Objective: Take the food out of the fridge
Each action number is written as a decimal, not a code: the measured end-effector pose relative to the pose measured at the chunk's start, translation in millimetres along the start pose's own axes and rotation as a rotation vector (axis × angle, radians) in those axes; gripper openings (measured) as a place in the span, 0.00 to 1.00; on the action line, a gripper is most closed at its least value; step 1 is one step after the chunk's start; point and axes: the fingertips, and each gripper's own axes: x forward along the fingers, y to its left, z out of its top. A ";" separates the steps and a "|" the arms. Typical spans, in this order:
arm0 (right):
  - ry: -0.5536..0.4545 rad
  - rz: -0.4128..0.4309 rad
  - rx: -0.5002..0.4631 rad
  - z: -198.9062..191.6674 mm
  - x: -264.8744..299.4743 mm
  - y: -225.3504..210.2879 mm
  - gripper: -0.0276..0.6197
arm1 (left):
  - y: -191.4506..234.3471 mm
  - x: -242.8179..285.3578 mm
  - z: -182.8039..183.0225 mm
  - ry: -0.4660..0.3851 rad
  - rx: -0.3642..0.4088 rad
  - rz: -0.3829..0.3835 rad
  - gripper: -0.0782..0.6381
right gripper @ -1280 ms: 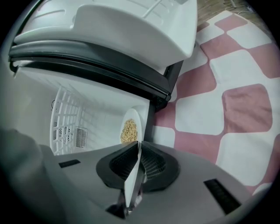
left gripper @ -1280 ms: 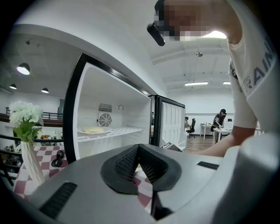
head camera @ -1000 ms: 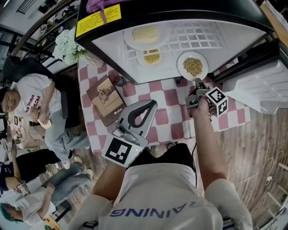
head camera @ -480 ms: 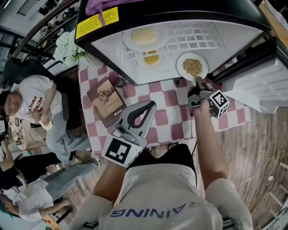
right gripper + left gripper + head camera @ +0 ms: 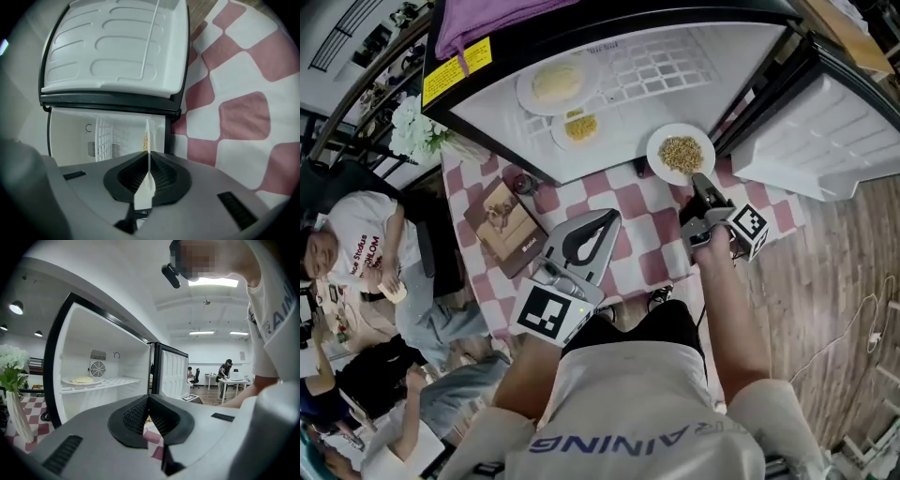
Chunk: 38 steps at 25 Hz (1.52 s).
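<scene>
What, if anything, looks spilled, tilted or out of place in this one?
Nothing stands out. The right gripper holds the plate by its rim at the front edge of the fridge. The plate looks level, the grain sits heaped on it, and none shows on the cloth.

Head view. We mark the open fridge [image 5: 497, 117]: its wire shelf [image 5: 675, 61] lies bare toward 1 o'clock, while a plate [image 5: 556, 84] and a bowl [image 5: 577, 128] crowd 11 o'clock. The door [image 5: 825, 131] walls off 2 o'clock. The checked cloth [image 5: 652, 234] at centre is free; a book [image 5: 508, 220] and flowers [image 5: 412, 131] block 9 to 10 o'clock.
</scene>
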 end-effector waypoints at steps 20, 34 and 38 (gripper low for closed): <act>-0.108 -0.125 0.026 55.6 -156.3 -90.1 0.09 | -89.6 48.4 -23.8 0.044 0.053 -0.254 0.12; -0.120 -0.202 -0.115 77.6 -153.0 -119.1 0.09 | -101.2 58.0 -34.9 0.056 0.030 -0.253 0.12; -0.069 -0.172 -0.212 76.0 -148.7 -113.4 0.31 | -100.2 57.2 -36.1 0.054 0.025 -0.248 0.12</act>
